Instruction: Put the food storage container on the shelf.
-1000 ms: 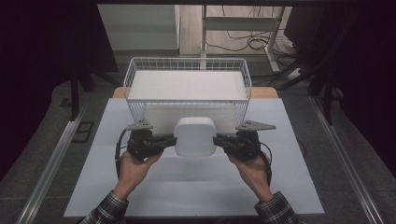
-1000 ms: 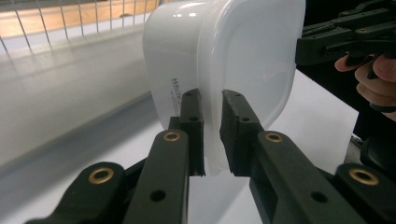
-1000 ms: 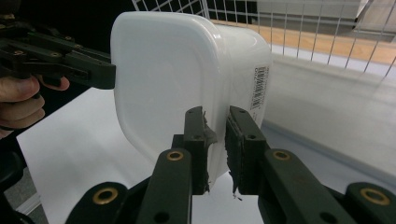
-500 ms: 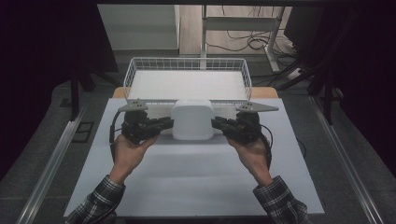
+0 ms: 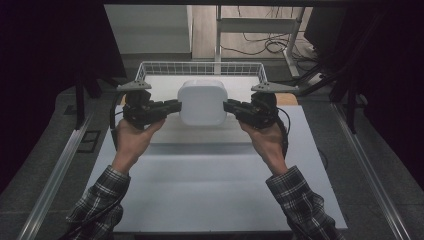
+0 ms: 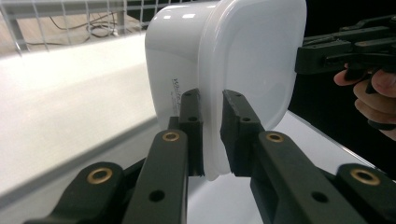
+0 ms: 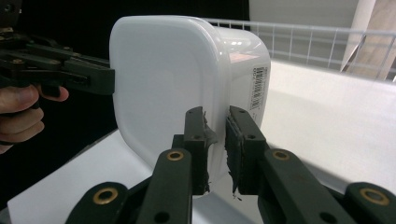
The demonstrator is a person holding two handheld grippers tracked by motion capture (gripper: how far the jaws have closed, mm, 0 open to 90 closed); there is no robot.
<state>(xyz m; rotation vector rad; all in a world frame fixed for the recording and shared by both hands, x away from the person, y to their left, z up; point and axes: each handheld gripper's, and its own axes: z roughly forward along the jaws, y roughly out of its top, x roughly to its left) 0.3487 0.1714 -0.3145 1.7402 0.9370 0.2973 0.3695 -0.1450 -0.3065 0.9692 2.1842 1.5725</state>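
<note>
Hidden and cut-off parts

The white container's (image 5: 202, 102) printed side label (image 7: 258, 86) is too small to read; the container hides part of the wire basket (image 5: 150, 67) behind it, and both plaid sleeves (image 5: 97, 205) run off the bottom edge.

Two forearms in plaid sleeves reach forward from the near edge of the table, raised above it. The left hand (image 5: 131, 139) grips the left gripper (image 5: 172, 106), which points inward to the right. The right hand (image 5: 266, 140) grips the right gripper (image 5: 230, 107), which points inward to the left. The grippers face each other at the same height. Each has its jaws nearly closed, pinching the rim of a white tub (image 5: 202, 102) held between them. A cable trails from each gripper.
</note>
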